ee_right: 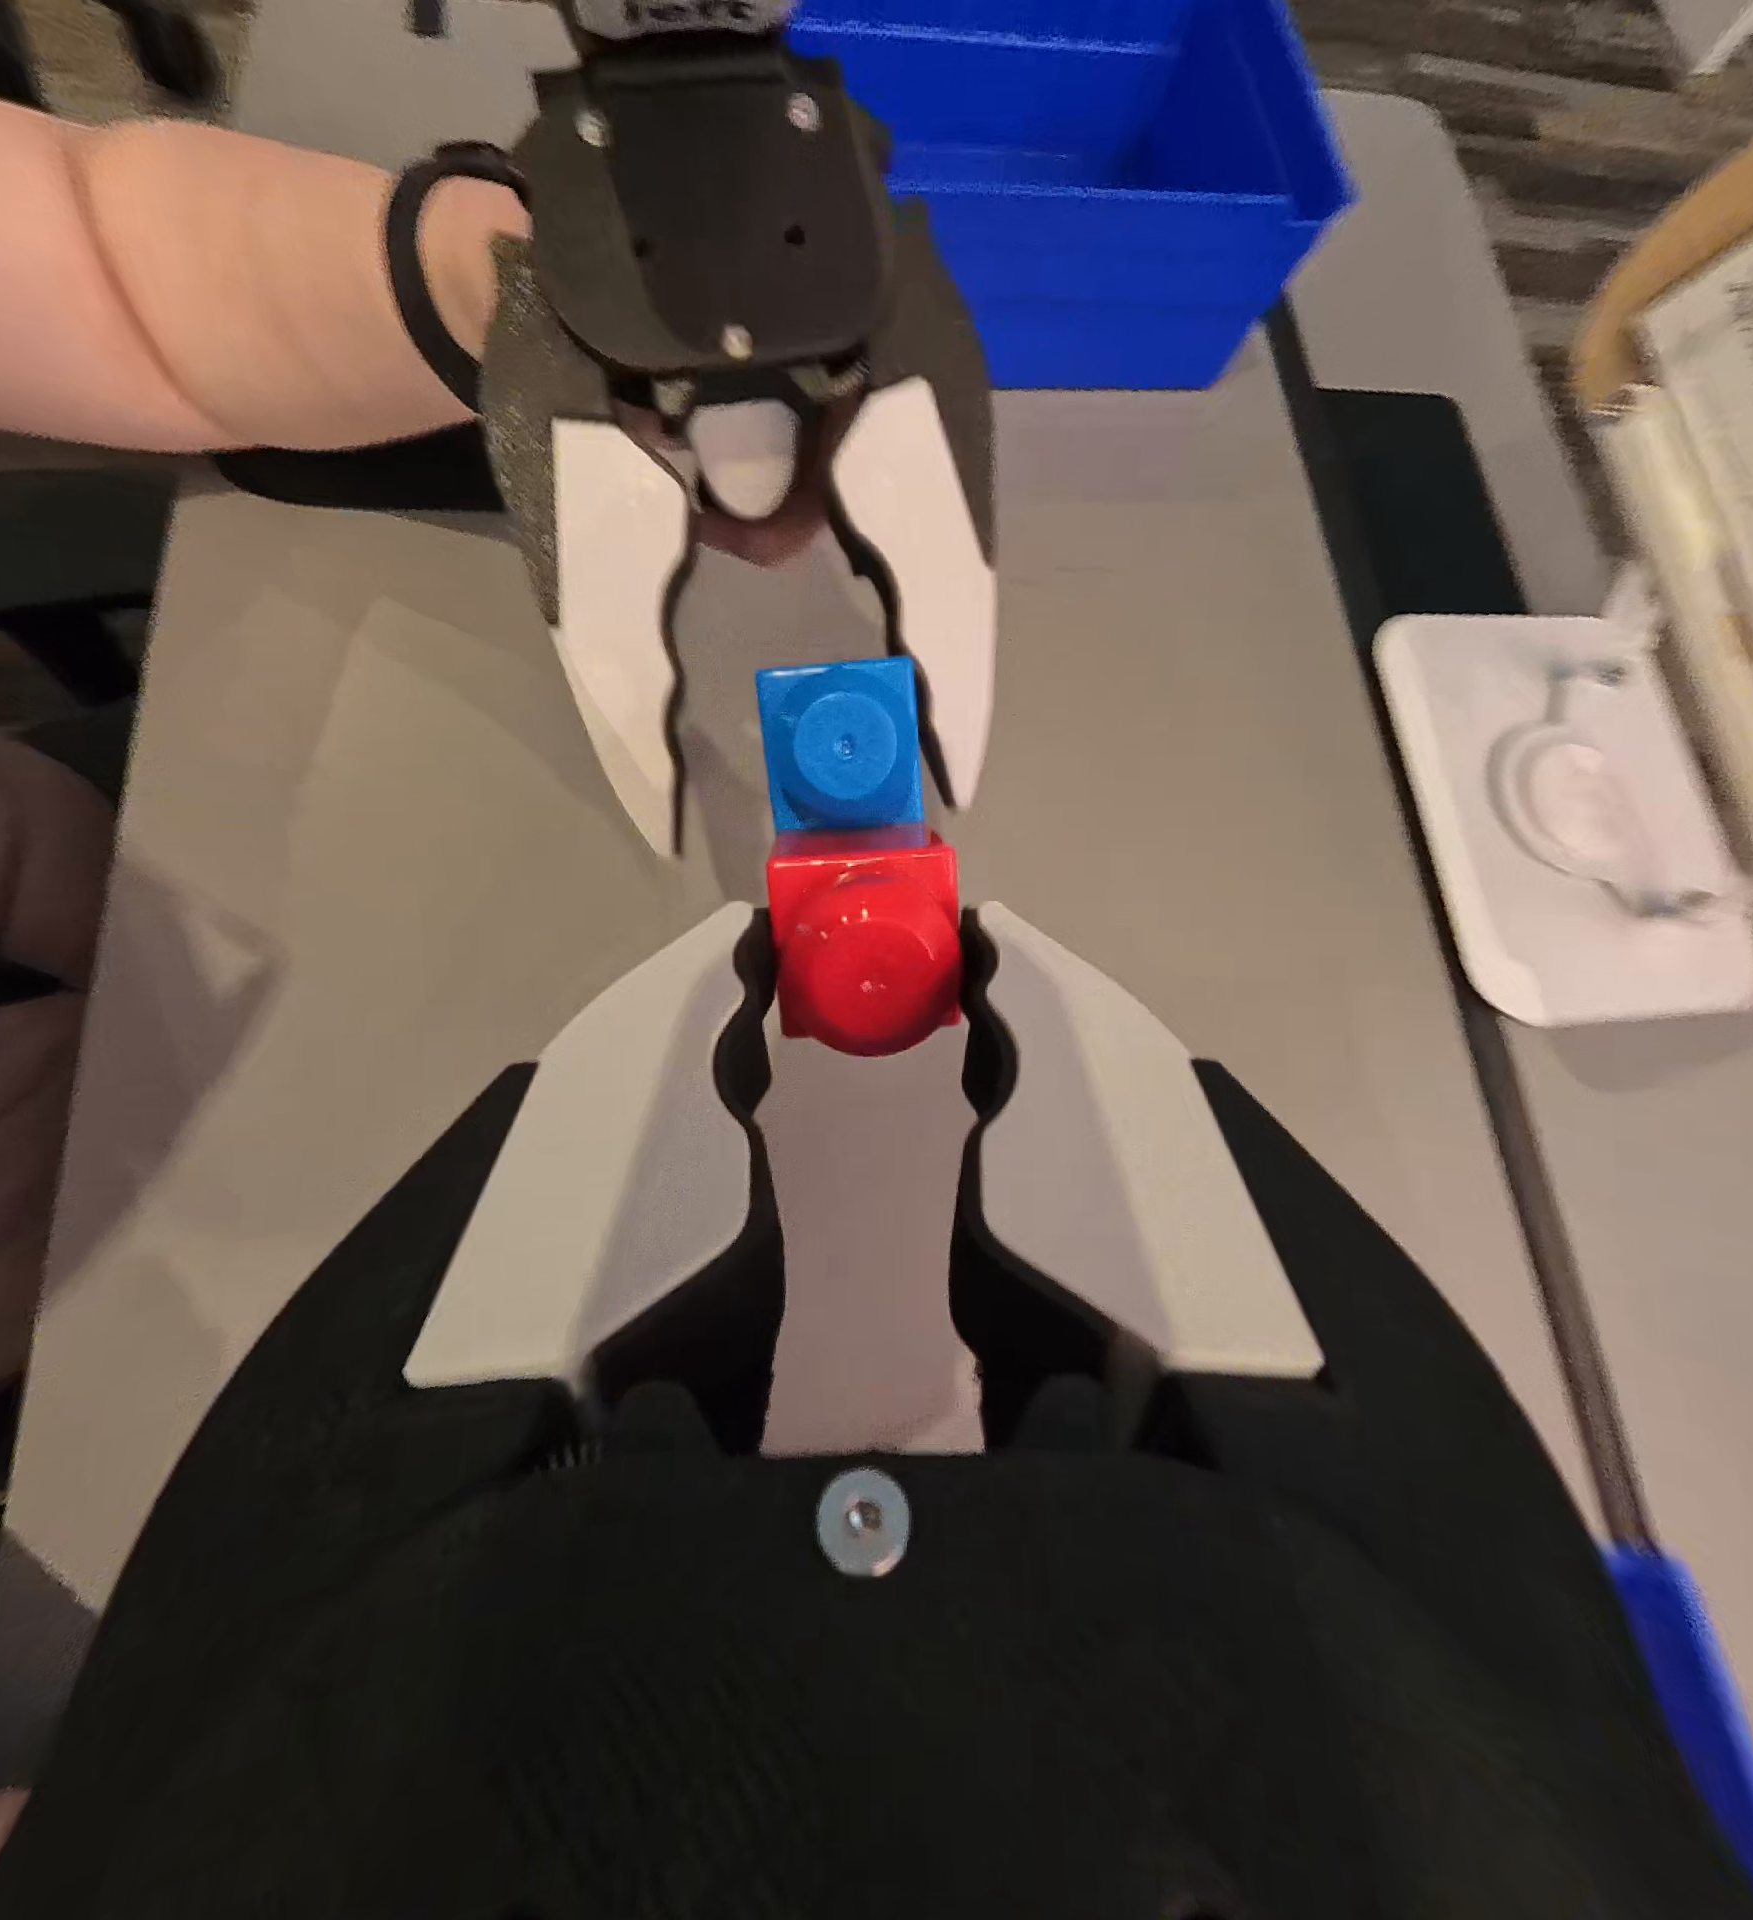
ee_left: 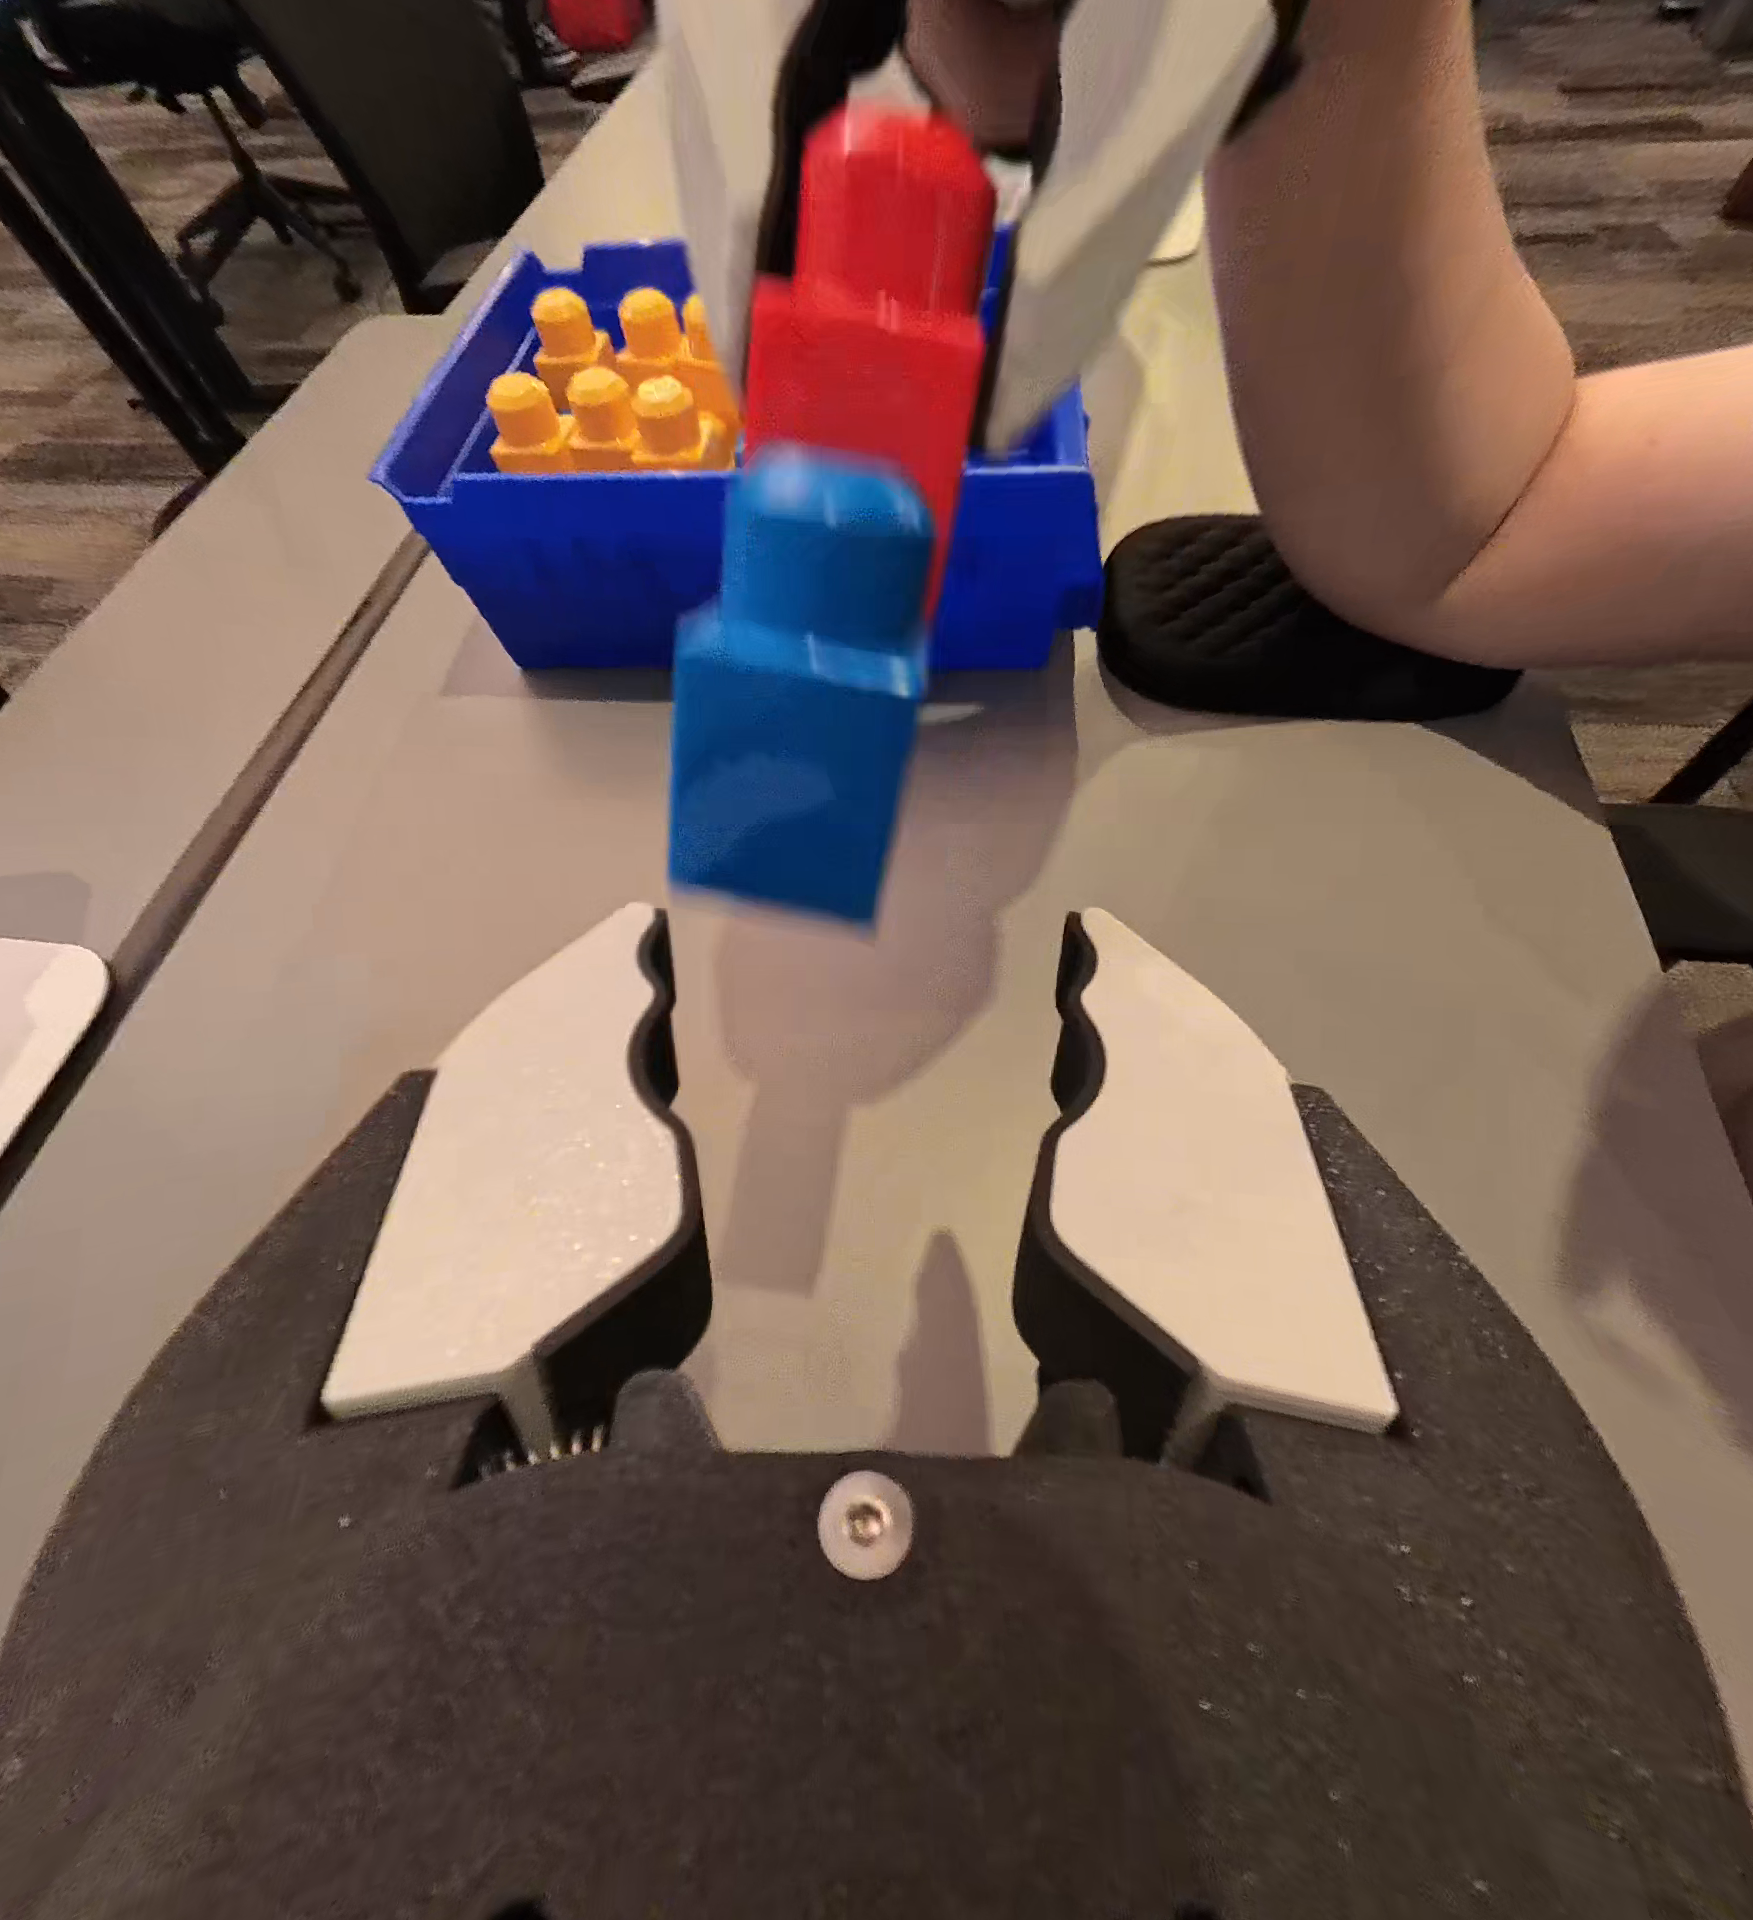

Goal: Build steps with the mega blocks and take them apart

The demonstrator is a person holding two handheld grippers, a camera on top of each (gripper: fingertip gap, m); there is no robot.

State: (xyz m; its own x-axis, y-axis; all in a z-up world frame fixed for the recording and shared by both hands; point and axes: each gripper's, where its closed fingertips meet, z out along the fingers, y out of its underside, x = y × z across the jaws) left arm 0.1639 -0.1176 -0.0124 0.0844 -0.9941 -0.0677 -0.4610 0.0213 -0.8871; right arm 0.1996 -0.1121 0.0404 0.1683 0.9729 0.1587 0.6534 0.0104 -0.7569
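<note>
Clamping red block (ee_right: 864,961), right claw (ee_right: 864,940), left claw (ee_left: 867,935) spread, near blue block (ee_left: 799,707)

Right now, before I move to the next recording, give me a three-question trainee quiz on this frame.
1. True or false: the right gripper is shut on the red block.
2. Which blocks sit in the blue bin? A green, B orange, C white.
3. Fill in: the left gripper is ____, holding nothing, with the blue block just ahead of it.

Key: 1 true; 2 B; 3 open.
</note>
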